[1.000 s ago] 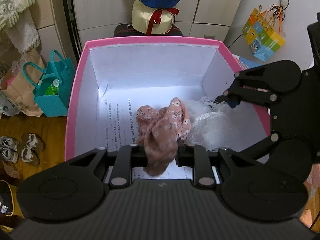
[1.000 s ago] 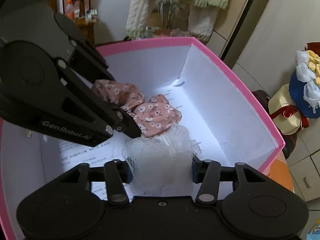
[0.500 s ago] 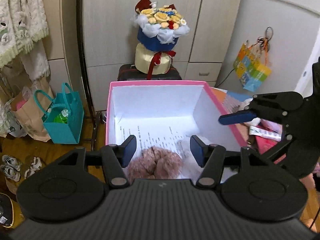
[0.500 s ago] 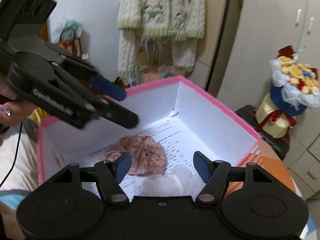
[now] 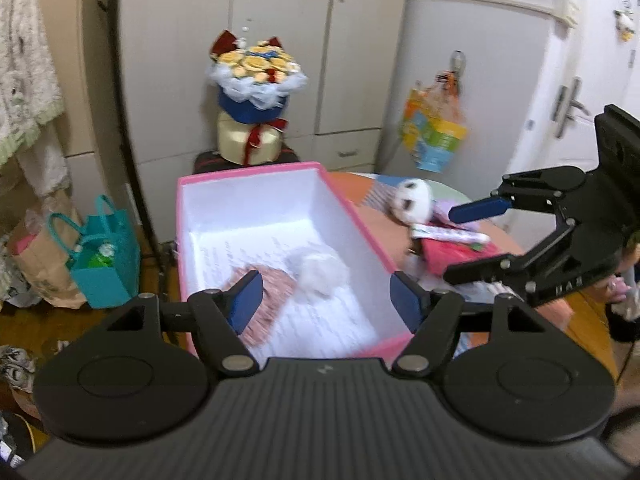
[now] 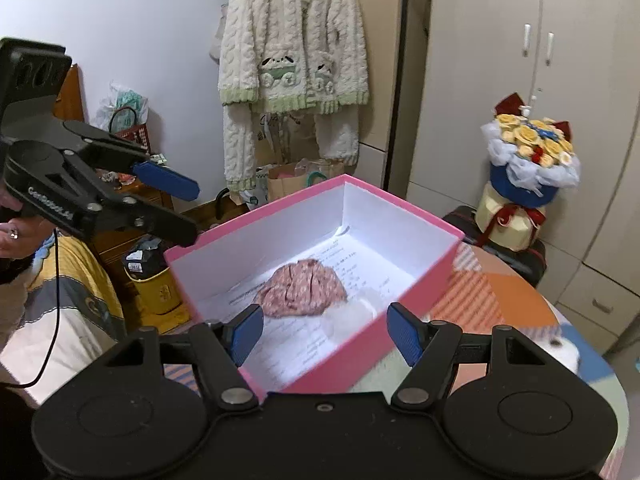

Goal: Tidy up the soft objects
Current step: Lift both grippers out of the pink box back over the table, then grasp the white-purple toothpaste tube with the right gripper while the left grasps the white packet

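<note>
Seen through two wrist cameras: a pink box (image 5: pixel 352 216) with white inner walls, standing open on a patterned table (image 6: pixel 500 300). Inside the box, on a printed paper sheet (image 5: pixel 328 320) lining its floor, lay a pink floral cloth (image 6: pixel 302 290) bunched into a mound, and touching it, on the side nearer the box's long wall, a fluffy white mesh piece (image 5: pixel 320 274). Above the near end of the box hung the left gripper (image 5: pixel 326 300), jaws opening and already wide apart, blue pads bare, nothing between them; floral cloth lying below and beyond the left-hand pad, white piece below the gap, both down on the box floor and clear of the pads. Likewise above the box's near corner hung the right gripper (image 6: pixel 324 330), jaws spread, gripping nothing; floral cloth and white piece both resting on the box floor beyond its pads, untouched. Beside the box, on the table, a small white plush toy with dark patches (image 5: pixel 410 200) and a few flat packets, blurred. Behind the box, a bouquet in a blue wrap (image 5: pixel 254 80) atop a cream round box, in front of pale cupboard doors. Left of the box, on the floor, a teal bag (image 5: pixel 106 264). Beyond the box in the right wrist view, a cream knitted cardigan (image 6: pixel 294 48) on a hanger.
</note>
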`<state>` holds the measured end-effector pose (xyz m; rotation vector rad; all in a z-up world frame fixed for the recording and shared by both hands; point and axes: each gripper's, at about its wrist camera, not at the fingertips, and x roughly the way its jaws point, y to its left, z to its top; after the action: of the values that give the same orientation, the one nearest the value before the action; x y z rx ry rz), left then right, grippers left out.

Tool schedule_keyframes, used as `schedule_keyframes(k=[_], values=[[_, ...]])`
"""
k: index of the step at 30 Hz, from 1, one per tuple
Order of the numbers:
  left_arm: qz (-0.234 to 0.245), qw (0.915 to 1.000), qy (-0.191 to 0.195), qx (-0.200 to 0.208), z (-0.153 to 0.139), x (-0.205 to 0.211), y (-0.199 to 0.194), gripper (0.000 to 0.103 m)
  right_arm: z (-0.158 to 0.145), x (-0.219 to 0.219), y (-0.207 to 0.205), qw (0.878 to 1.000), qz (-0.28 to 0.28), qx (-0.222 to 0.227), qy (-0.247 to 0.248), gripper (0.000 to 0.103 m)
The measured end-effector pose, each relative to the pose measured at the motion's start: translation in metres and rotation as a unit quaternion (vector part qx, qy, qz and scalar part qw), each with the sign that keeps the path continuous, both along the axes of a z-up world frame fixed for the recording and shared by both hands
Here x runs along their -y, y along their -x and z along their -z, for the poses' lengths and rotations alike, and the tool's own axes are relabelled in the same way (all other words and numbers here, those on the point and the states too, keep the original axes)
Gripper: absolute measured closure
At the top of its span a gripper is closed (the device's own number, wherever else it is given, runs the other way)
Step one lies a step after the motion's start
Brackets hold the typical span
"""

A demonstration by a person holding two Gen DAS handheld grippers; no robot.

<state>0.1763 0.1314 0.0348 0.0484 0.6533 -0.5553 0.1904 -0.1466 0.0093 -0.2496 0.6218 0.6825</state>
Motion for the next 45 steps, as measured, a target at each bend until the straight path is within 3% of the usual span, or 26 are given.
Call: schedule_keyframes(k=[9, 17, 25, 31, 37, 41, 45], values=[[0.053, 0.9986, 0.001, -0.004, -0.006, 0.019, 0.049, 0.031, -0.010, 0.049, 0.061, 0.999, 0.051, -0.001, -0.003, 0.027], [0.126, 0.9916, -0.028, -0.015, 0.007, 0.073, 0.075, 0.031, 0.010, 0.089, 0.100, 0.995, 0.094, -0.014, -0.004, 0.027], [0.172, 0.9838, -0.038, -0.034, 0.027, 0.132, 0.073, 0.031, 0.029, 0.125, 0.115, 0.992, 0.123, -0.017, 0.000, 0.025], [0.163, 0.9839, -0.048, -0.056, 0.049, 0.166, 0.050, 0.031, 0.045, 0.152, 0.105, 0.990, 0.133, -0.035, -0.014, 0.025], [0.128, 0.9885, -0.072, -0.037, 0.070, 0.193, 0.027, 0.032, 0.059, 0.169, 0.084, 0.989, 0.140, -0.038, -0.018, 0.025], [0.105, 0.9894, -0.100, -0.001, 0.085, 0.213, 0.014, 0.033, 0.071, 0.176, 0.058, 0.988, 0.142, -0.034, -0.039, 0.025], [0.091, 0.9906, -0.101, -0.007, 0.097, 0.224, -0.003, 0.033, 0.079, 0.179, 0.030, 0.989, 0.145, -0.015, -0.040, 0.025]])
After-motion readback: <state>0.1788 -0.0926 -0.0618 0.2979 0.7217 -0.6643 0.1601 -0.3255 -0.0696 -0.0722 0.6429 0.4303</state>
